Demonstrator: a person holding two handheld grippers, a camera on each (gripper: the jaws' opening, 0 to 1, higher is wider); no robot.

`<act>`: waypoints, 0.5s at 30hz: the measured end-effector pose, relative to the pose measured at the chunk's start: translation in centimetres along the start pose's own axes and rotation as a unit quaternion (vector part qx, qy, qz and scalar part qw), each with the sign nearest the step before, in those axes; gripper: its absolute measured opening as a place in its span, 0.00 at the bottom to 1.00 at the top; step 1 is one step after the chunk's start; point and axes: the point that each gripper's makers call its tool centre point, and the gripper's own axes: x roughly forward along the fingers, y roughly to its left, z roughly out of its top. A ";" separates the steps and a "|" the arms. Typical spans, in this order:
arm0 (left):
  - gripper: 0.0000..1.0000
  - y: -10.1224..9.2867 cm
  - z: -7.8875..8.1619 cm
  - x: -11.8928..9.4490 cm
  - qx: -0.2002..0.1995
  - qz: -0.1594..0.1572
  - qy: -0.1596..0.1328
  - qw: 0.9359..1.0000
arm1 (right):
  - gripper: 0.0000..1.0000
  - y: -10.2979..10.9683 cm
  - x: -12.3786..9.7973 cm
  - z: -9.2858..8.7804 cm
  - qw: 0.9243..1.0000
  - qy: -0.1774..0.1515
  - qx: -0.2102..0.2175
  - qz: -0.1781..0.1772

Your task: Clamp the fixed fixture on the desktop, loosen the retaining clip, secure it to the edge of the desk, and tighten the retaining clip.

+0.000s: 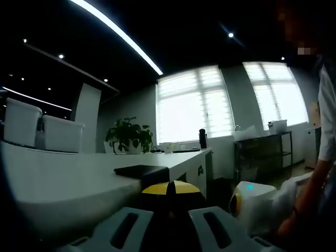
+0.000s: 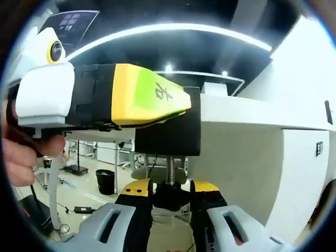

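The black clamp fixture point(image 2: 168, 131) sits on the edge of the white desk point(image 2: 247, 142); its flat top plate point(image 1: 142, 170) lies on the desktop point(image 1: 63, 173). My left gripper point(image 1: 170, 197) is shut on the fixture; from below, its yellow jaws point(image 2: 152, 100) pinch the clamp body. Under the desk edge a threaded screw point(image 2: 170, 170) runs down to a black knob point(image 2: 170, 195). My right gripper point(image 2: 170, 198) is shut on that knob, yellow-tipped jaws on either side. In the left gripper view the right gripper point(image 1: 252, 202) shows low beside the desk, held by a hand.
A potted plant point(image 1: 128, 136) and a dark bottle point(image 1: 202, 138) stand at the desk's far end. White chair backs point(image 1: 23, 123) line the left. A metal shelf cart point(image 1: 262, 152) stands by the windows. A person point(image 1: 325, 121) is at right. Black bin point(image 2: 105, 181) on the floor.
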 end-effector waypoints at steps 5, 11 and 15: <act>0.02 0.0 0.0 -0.1 -0.001 0.000 -0.001 1.000 | 0.26 0.2 -0.3 0.1 0.999 -0.015 0.012 0.032; 0.02 0.0 0.0 -0.1 0.002 -0.006 0.002 1.000 | 0.26 1.0 -0.4 0.3 0.991 -0.041 0.035 0.120; 0.02 0.0 -0.1 -0.1 0.007 -0.007 0.006 1.000 | 0.26 1.2 -0.2 0.4 0.980 -0.041 0.021 0.192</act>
